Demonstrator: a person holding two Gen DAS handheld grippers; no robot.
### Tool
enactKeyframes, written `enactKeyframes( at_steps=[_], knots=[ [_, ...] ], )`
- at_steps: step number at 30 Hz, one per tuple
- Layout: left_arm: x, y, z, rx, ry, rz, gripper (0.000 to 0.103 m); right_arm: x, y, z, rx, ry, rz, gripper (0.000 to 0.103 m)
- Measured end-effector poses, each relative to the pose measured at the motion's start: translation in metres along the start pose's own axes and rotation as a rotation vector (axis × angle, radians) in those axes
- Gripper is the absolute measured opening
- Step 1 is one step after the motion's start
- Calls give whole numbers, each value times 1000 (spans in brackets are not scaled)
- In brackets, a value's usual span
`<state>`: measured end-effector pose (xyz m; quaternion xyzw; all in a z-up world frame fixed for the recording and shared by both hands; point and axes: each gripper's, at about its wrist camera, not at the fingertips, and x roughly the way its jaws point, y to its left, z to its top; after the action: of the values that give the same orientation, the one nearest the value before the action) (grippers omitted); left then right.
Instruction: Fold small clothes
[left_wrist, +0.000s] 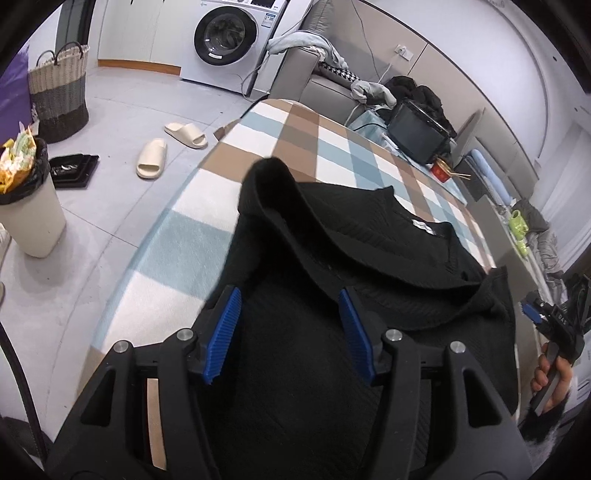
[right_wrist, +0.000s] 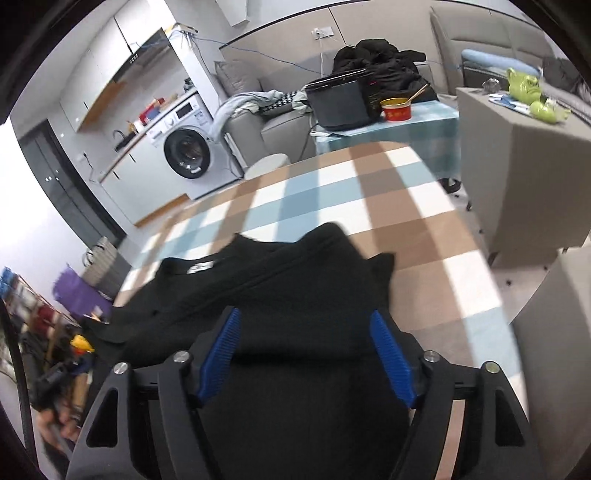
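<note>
A black knit garment lies on the checked blanket that covers the table, its white neck label facing up. One sleeve is folded in over the body and ends in a raised fold at the far side. My left gripper hovers over the near part of the garment, its blue pads apart and not pressing on the cloth. In the right wrist view the same garment lies under my right gripper, which is open wide with nothing pinched. The right gripper also shows at the garment's right edge, held by a hand.
On the floor to the left are a lined bin, two slippers, a black tray and a woven basket. A washing machine and a sofa stand behind. Past the table's far edge are a black box and a red cup.
</note>
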<state>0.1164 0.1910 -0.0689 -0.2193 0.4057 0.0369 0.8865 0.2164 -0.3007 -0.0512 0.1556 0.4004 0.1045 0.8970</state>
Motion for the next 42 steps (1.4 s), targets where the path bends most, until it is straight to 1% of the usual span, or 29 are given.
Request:
enactKeyframes(
  at_steps=[2, 4, 5, 8, 10, 12, 13, 14, 15, 16, 17, 19, 20, 22, 24, 25, 26, 27, 28, 30, 31, 32, 33, 34, 36, 38, 41, 42],
  knots=[
    [2, 2, 6, 7, -5, 17, 54, 10, -7, 10, -4, 15, -9, 76],
    [3, 3, 12, 10, -12, 26, 61, 21, -16, 17, 8, 33, -30, 76],
    [3, 4, 15, 10, -15, 31, 62, 29, -14, 22, 7, 39, -32, 76],
    [6, 8, 24, 9, -20, 34, 63, 47, -14, 31, -27, 46, -47, 75],
    [9, 10, 29, 3, -16, 37, 63, 59, -14, 35, -32, 54, -45, 59],
    [12, 11, 32, 0, -13, 37, 63, 72, -12, 38, -52, 92, -66, 28],
    [13, 12, 34, -2, -13, 39, 63, 75, -11, 39, -63, 103, -69, 18],
    [14, 12, 36, -3, -14, 38, 63, 75, -9, 40, -74, 103, -45, 5],
    [14, 13, 37, -3, -17, 36, 63, 73, -8, 40, -82, 89, -16, 5],
    [14, 14, 39, -6, -21, 35, 63, 64, -8, 42, -88, 32, 23, 5],
    [14, 15, 40, -9, -24, 35, 63, 56, -10, 43, -69, -14, 42, 4],
    [14, 19, 44, -21, -29, 33, 63, 51, -23, 49, 16, -51, 32, 4],
    [13, 21, 44, -27, -30, 32, 63, 53, -31, 51, 60, -51, 2, 4],
    [14, 26, 46, -47, -32, 25, 63, 61, -36, 53, 82, -26, -39, 4],
    [15, 30, 48, -60, -31, 29, 63, 73, -38, 52, 112, 20, -44, 5],
    [15, 31, 48, -64, -31, 31, 63, 75, -38, 52, 113, 23, -47, 5],
    [15, 32, 47, -67, -30, 32, 63, 77, -38, 52, 116, 27, -64, 9],
    [16, 33, 47, -66, -30, 34, 64, 79, -39, 52, 121, 34, -74, 9],
    [15, 33, 47, -63, -30, 35, 64, 80, -40, 52, 130, 41, -64, 11],
    [16, 33, 47, -57, -30, 38, 66, 79, -41, 52, 142, 50, -61, 24],
    [16, 33, 47, -52, -26, 38, 67, 78, -41, 52, 142, 43, -57, 27],
    [17, 32, 47, -47, -23, 38, 67, 76, -39, 52, 128, 37, -66, 32],
    [17, 31, 46, -36, -17, 36, 67, 73, -38, 50, 119, 32, -78, 36],
    [16, 29, 45, -19, -5, 35, 67, 71, -38, 49, 109, 26, -94, 37],
    [13, 25, 41, 14, -1, 31, 67, 67, -37, 47, 108, 23, -82, 39],
    [6, 22, 35, 45, -20, 44, 67, 65, -38, 44, 111, 28, -75, 40],
    [1, 17, 27, 94, 0, 37, 67, 62, -36, 40, 91, 32, -85, 40],
    [4, 12, 27, 125, 0, 53, 67, 62, -36, 39, 90, 36, -79, 40]
  ],
)
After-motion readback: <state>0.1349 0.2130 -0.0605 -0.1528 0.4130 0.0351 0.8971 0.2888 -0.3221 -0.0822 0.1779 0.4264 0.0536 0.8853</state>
